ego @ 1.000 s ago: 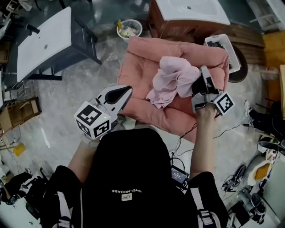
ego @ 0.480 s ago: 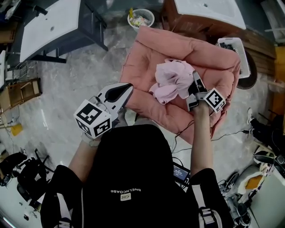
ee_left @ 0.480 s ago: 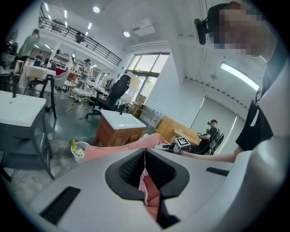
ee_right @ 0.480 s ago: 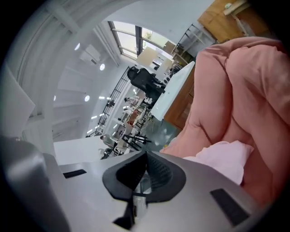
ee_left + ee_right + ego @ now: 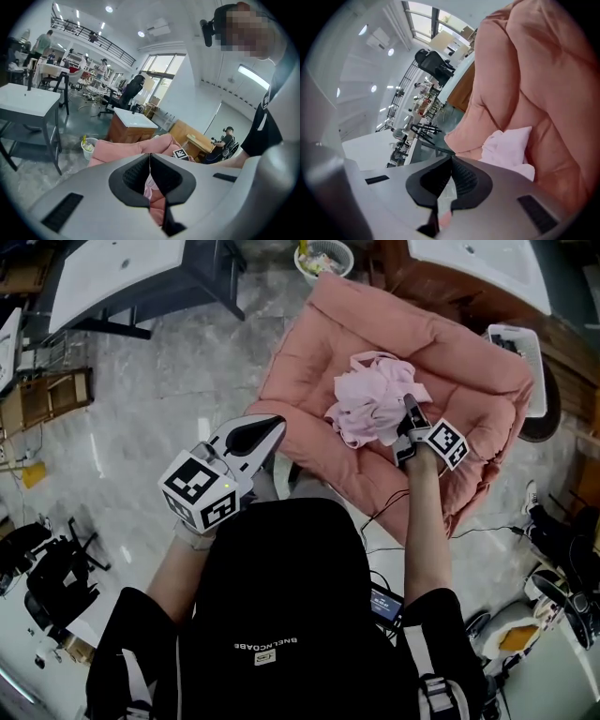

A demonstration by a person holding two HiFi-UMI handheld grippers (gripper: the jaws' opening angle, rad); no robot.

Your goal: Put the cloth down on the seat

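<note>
A crumpled pale pink cloth (image 5: 370, 404) lies bunched on the salmon-pink cushioned seat (image 5: 309, 362). My right gripper (image 5: 409, 405) is at the cloth's right edge with its tips in the folds; its jaws are shut and seem to pinch a bit of the fabric. In the right gripper view the cloth (image 5: 508, 145) shows just right of the closed jaws (image 5: 450, 158), with the seat (image 5: 543, 70) behind. My left gripper (image 5: 278, 420) is shut and empty, held off the seat's front-left corner. Its own view looks past the closed jaws (image 5: 149, 154) to the seat (image 5: 126, 147).
A small white basket of rubbish (image 5: 323, 254) stands beyond the seat. There is a white-topped table (image 5: 112, 273) at the upper left, a wooden cabinet with a white top (image 5: 478, 259) at the upper right, and a white crate (image 5: 525, 343) at the seat's right. Cables (image 5: 478, 531) trail on the floor.
My right arm has stretched further over the seat, and the cloth has sunk into a tighter heap on the cushion. The left gripper has held still.
</note>
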